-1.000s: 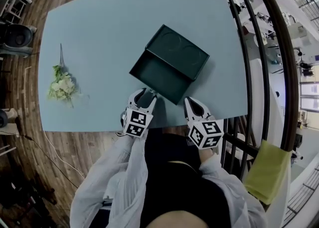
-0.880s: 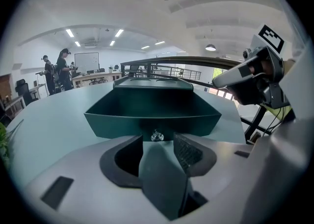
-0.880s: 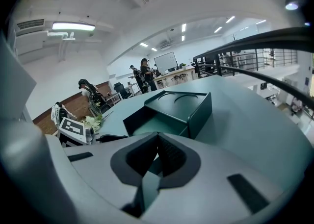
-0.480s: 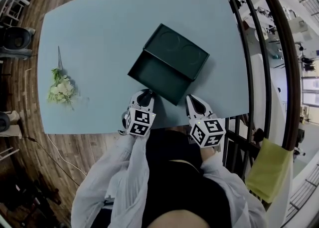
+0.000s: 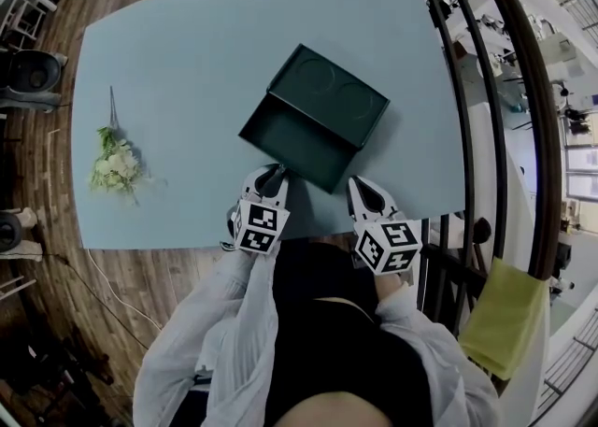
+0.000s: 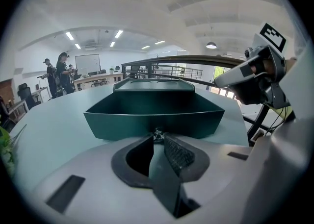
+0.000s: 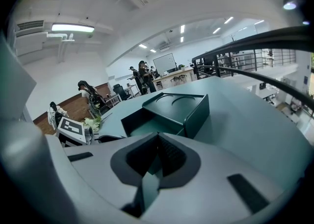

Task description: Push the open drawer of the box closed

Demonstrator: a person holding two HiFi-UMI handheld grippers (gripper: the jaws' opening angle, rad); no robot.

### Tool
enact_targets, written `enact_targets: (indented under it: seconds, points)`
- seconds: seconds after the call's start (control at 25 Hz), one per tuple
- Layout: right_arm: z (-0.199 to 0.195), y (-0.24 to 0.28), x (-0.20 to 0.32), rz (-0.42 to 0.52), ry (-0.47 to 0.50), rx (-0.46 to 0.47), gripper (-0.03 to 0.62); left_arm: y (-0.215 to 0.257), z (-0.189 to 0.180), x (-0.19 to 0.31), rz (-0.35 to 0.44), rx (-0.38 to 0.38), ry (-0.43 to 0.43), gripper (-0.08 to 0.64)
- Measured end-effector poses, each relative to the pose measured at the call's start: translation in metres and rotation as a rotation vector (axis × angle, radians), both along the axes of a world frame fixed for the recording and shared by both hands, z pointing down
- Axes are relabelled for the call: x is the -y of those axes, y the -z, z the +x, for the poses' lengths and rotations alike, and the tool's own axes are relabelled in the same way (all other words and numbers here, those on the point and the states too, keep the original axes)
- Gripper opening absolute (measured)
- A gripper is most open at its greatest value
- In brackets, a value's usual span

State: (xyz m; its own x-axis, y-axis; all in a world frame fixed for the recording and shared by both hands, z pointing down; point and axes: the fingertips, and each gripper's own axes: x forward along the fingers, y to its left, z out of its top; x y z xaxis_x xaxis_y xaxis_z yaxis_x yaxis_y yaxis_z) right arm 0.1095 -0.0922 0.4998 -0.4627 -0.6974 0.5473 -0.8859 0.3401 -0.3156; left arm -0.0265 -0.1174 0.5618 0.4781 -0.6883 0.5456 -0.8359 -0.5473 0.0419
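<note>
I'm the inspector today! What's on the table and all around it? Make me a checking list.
Surface: pale blue table, rounded corners.
Job's things: dark green box; its drawer stands open toward the person and looks empty.
Clutter: a bunch of white flowers lying near the table's left edge.
Grippers: left gripper at the drawer front, jaws closed on what looks like its small knob; right gripper shut and empty, beside the drawer's near corner.
Cables: one thin pale cable on the floor.
Surroundings: wooden floor; black railing with a yellow-green cloth on it; people far off.
</note>
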Motion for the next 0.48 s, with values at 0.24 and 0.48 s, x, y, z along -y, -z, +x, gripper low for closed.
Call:
enact_targets:
  seconds: [0.24, 0.48]
  points:
    - [0.0051, 0.0029, -0.0041, 0.010, -0.014, 0.004, 0.009, -0.0004, 0.0007, -0.0002, -0.001, 0.007, -0.007, 0.078]
    - [0.0088, -0.0017, -0.0088, 0.003, -0.021, 0.002, 0.009, -0.0022, 0.0032, 0.0035, -0.001, 0.010, -0.012, 0.078]
